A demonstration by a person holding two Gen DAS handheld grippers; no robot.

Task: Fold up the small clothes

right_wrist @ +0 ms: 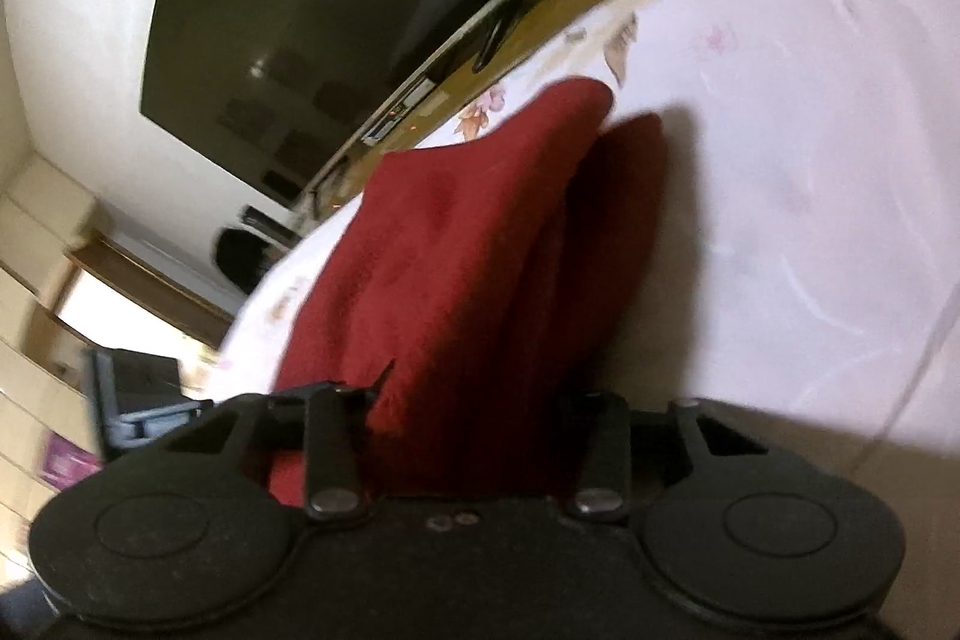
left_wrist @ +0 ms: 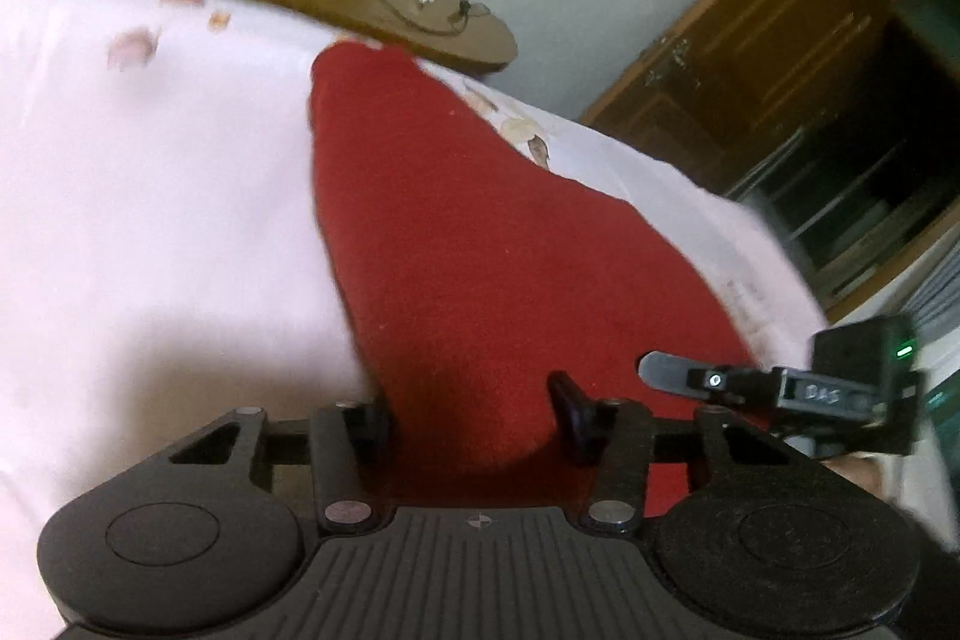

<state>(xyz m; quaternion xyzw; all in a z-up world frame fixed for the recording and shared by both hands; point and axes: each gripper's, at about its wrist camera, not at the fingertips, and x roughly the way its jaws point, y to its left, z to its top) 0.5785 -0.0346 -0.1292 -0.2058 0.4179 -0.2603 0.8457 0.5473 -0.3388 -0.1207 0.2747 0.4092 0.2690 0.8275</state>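
Note:
A small red garment (left_wrist: 456, 244) is stretched over a pale pink bed sheet (left_wrist: 150, 220). Its near edge runs between the fingers of my left gripper (left_wrist: 474, 418), whose jaws stand apart around the bunched cloth. The right gripper (left_wrist: 708, 379) shows at the garment's right corner in the left wrist view. In the right wrist view the garment (right_wrist: 456, 256) rises from my right gripper (right_wrist: 474, 424), lifted and folded along its length, with its far end on the sheet (right_wrist: 810, 160). The cloth hides the right gripper's fingertips.
A wooden bed frame (left_wrist: 420, 22) edges the far side of the bed. A wooden door (left_wrist: 762, 58) and shelves stand to the right. A large dark screen (right_wrist: 324, 16) hangs on the wall beyond the bed.

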